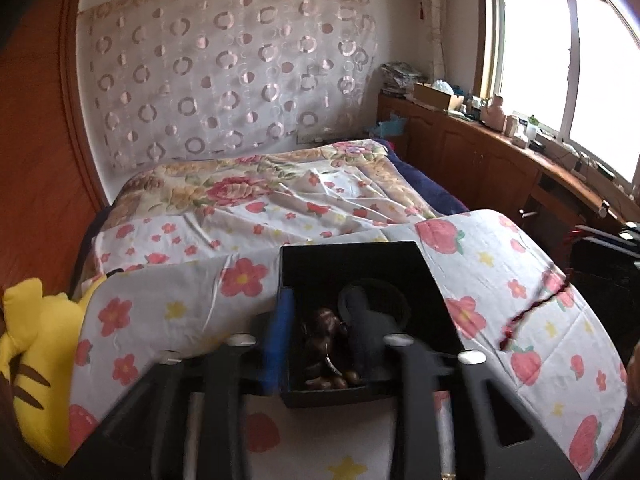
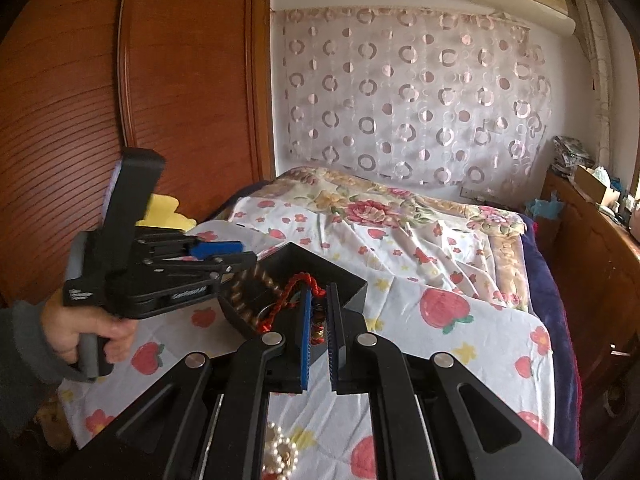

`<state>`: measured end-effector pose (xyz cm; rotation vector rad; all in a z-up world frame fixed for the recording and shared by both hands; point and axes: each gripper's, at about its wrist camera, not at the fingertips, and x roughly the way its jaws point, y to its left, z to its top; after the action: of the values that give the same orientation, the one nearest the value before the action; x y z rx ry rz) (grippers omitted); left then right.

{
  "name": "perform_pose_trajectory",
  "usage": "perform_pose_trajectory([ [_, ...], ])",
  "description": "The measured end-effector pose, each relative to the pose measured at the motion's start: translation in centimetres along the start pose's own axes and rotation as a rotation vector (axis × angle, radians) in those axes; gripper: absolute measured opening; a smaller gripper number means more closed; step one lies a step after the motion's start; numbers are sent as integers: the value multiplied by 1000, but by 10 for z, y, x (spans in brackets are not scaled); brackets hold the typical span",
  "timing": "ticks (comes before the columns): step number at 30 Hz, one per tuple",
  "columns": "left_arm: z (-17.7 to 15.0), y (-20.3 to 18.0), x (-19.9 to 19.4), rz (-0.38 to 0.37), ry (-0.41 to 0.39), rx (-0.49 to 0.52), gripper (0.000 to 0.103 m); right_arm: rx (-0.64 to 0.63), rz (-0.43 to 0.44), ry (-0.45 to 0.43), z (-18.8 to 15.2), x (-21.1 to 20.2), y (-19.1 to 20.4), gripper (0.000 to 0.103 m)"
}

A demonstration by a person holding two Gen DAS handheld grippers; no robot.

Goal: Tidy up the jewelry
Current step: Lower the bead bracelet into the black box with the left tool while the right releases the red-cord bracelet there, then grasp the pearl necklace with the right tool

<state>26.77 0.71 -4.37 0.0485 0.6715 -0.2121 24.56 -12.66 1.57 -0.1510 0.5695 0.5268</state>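
One black box (image 2: 352, 286), open-topped, set on the strawberry-and-flower sheet (image 2: 460, 344) of the bed. Inside: dark brown beads (image 1: 320, 332), a black loop-shaped piece (image 1: 384, 300), and a coil of bronze-toned beads (image 2: 244, 292) along the left wall. Red braided cord (image 2: 290, 294) draped over the box's near rim, seen as a blurred red streak (image 1: 532, 312) from the left wrist camera. One pearl cluster (image 2: 280, 452) lying on the sheet below the right gripper (image 2: 318, 332). Right jaws nearly closed, pinching the red cord and a small gilt trinket between blue-faced pads. Left gripper (image 2: 224, 254) straddling the box's left wall, blue finger (image 1: 280, 340) outside, dark finger inside; jaws parted, pressure on the wall impossible to tell. Small white lettering on the left gripper's body, not legible. Beyond: yellow plush toy (image 1: 36, 364), floral quilt (image 1: 248, 184), sheer circle-pattern curtain (image 1: 228, 72), wooden wardrobe (image 2: 120, 100), cluttered wooden cabinet (image 1: 460, 140) beneath one bright window (image 1: 560, 60), wall air conditioner (image 2: 524, 4).
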Motion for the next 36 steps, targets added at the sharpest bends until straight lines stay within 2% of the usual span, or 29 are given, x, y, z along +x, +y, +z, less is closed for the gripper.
perform_pose_trajectory([
  [1,0,2,-2,-5,-2,-5,51,-3,-2,8,1,7,1,8],
  [4,-4,6,-12,17,-13,-2,68,-18,-7,29,4,27,3,8],
  [7,-10,18,-29,28,-39,-15,80,-33,-11,54,8,51,8,8],
  [10,-16,30,-42,65,-49,-16,88,-37,-7,76,13,74,12,8],
  [17,-30,70,-56,110,-33,-64,90,-21,4,126,26,119,20,8],
  [22,-44,88,-62,120,-27,-92,90,-5,7,145,33,133,26,10],
  [24,-48,91,-63,114,-30,-102,90,-10,5,148,33,133,29,17],
  [25,-50,92,-64,111,-31,-107,90,-12,3,149,33,134,29,30],
  [26,-54,92,-66,108,-32,-108,90,-12,0,148,33,134,29,49],
  [27,-54,91,-66,107,-33,-108,90,-11,-7,142,34,133,29,55],
  [36,-66,75,-72,75,-40,-103,90,-9,-15,119,26,105,15,56],
])
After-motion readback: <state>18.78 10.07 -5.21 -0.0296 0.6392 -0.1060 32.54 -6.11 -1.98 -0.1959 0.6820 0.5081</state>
